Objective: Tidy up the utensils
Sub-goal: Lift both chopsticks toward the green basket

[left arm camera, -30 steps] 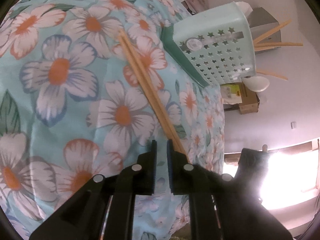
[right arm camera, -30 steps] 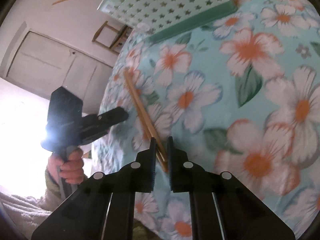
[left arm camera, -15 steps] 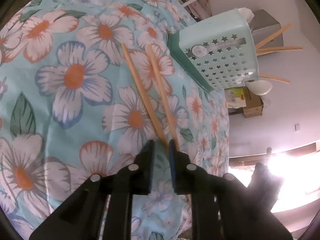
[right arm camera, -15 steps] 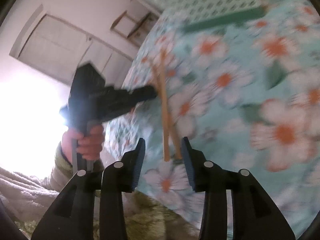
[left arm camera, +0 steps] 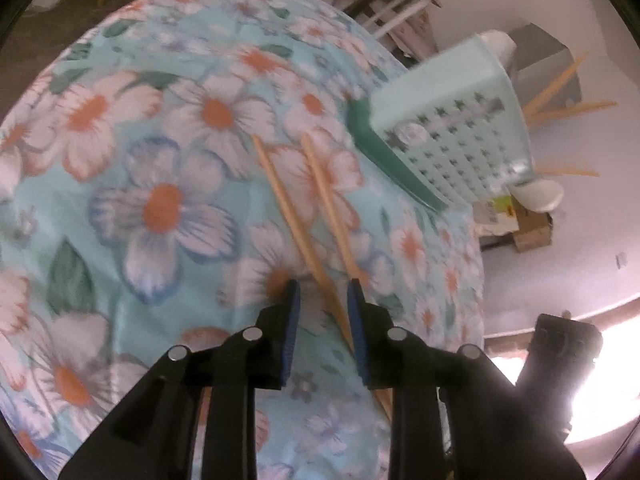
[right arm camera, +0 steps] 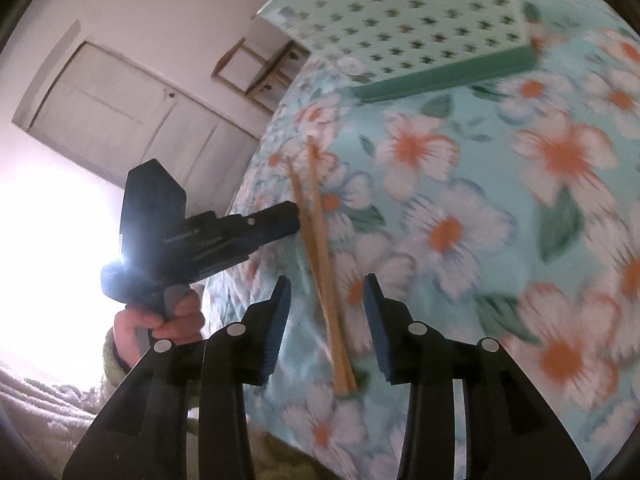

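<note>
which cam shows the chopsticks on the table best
The left wrist view: both chopsticks lie nearly full length on the floral cloth, splayed apart at the far tips. The right wrist view shows the pair blurrier, closer together and foreshortened, meeting near the table edge.

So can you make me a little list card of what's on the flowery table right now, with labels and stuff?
table cover: flowery cloth, blue with white and orange flowers
chopsticks: two wooden chopsticks lying on the cloth, splayed apart at the far ends
holder: pale green basket with star holes, standing on a darker green tray
in the holder: more chopsticks and a white spoon sticking out
left gripper: open, jaws on either side of one chopstick
right gripper: open, over the near ends of the chopsticks
held: nothing yet
</note>
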A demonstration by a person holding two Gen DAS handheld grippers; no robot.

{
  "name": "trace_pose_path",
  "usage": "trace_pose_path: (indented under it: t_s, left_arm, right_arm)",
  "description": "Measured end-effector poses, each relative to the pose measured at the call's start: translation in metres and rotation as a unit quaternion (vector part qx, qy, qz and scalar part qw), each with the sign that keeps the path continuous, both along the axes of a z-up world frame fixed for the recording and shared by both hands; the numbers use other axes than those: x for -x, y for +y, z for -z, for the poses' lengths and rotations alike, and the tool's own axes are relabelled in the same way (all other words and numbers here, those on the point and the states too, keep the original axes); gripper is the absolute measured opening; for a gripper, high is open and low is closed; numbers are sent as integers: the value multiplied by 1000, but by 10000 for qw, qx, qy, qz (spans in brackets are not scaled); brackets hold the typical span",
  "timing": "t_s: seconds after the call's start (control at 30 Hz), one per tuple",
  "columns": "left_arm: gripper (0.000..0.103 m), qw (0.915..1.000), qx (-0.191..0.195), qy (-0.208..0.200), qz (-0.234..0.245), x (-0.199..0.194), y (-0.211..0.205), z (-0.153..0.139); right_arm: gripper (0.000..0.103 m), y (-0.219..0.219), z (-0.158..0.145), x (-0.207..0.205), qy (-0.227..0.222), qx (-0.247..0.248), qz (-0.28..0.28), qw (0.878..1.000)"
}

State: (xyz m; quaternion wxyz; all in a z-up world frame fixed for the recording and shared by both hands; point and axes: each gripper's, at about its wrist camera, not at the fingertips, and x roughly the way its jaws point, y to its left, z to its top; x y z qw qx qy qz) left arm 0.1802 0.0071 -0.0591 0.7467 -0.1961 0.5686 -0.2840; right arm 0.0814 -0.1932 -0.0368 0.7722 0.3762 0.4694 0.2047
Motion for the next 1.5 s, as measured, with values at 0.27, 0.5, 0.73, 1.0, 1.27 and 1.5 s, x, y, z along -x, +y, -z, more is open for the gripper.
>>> trace_pose_path:
  t_s: [0.27, 0.5, 0.73, 1.0, 1.27, 1.5]
  left_arm:
    - [22, 9998, 124, 63, -145, -5, 7, 8]
    - [22, 9999, 78, 35, -106, -4, 7, 9]
    - [28, 9999, -49, -20, -90, -4, -1, 3]
    - [33, 9950, -705, -680, 173, 6, -33, -6]
    - [12, 9739, -1448, -1562, 780, 21, -63, -12]
    - [5, 9687, -1394, -1489, 1415, 43, -72, -9]
  right_arm:
    - [21, 17, 20, -40, 273, 7, -198, 9994]
    - [7, 9, 32, -42, 362, -139, -64, 9992]
    - [4, -18, 24, -21, 309, 59, 453, 9985]
    - [4, -49, 26, 24, 467, 419, 949, 9935]
    - [4, -64, 24, 54, 508, 696, 1162, 9895]
    - [4, -70, 25, 77, 633, 575, 1250, 9885]
